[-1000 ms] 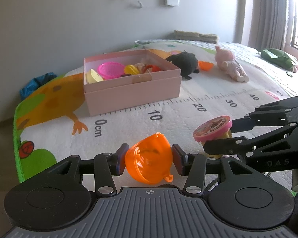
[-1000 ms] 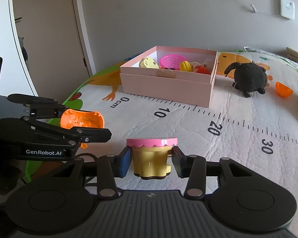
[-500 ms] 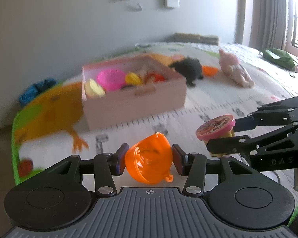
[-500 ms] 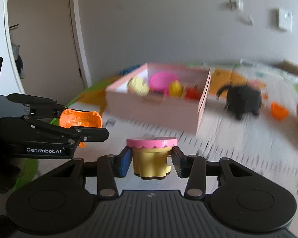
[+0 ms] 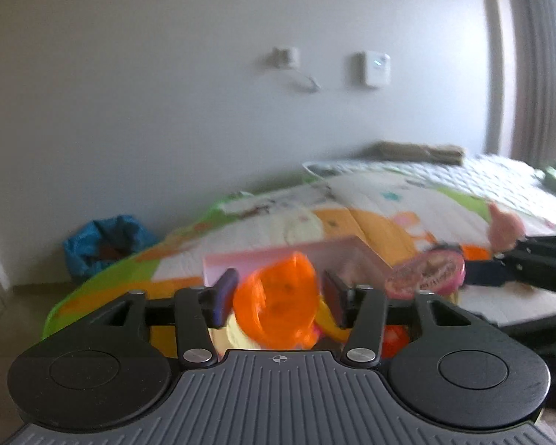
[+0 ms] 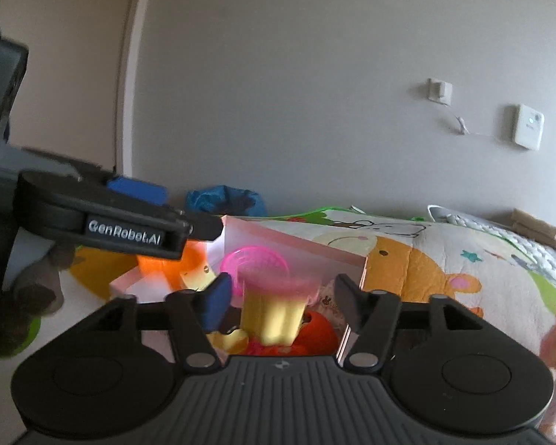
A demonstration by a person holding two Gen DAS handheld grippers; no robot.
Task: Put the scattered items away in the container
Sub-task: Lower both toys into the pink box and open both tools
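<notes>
Room: grey wall point(image 5: 166, 92) behind, with a white wall unit point(image 5: 376, 69) and a socket point(image 5: 285, 57); a door frame point(image 6: 128, 74) shows in the right wrist view.
Surface: bed point(image 5: 482, 178) covered by a cartoon play mat point(image 6: 407, 256) with an orange bear print.
Container: pink box point(image 6: 296, 244), open-topped, lying on the mat, directly under and ahead of both grippers.
Box contents: a pink basket point(image 6: 255, 261), a yellow piece point(image 6: 198, 276) and a red-orange round toy point(image 6: 317, 335) lie inside.
Left gripper point(image 5: 278, 298): held level over the near part of the box, jaws spread apart with a visible gap on each side of the orange cup point(image 5: 278, 302); the cup is blurred between them and does not appear to be clamped.
Right gripper point(image 6: 280, 300): level, just beside the left one and over the box interior; jaws wide, standing clear of the yellow cup point(image 6: 274, 315) with a pink lid, which is blurred between them above the box contents.
Other things: pink doll point(image 5: 504, 224) on the mat to the right, blue bag point(image 5: 103, 243) on the floor by the wall.
Sharpness: both cups and much of the mat are smeared.
</notes>
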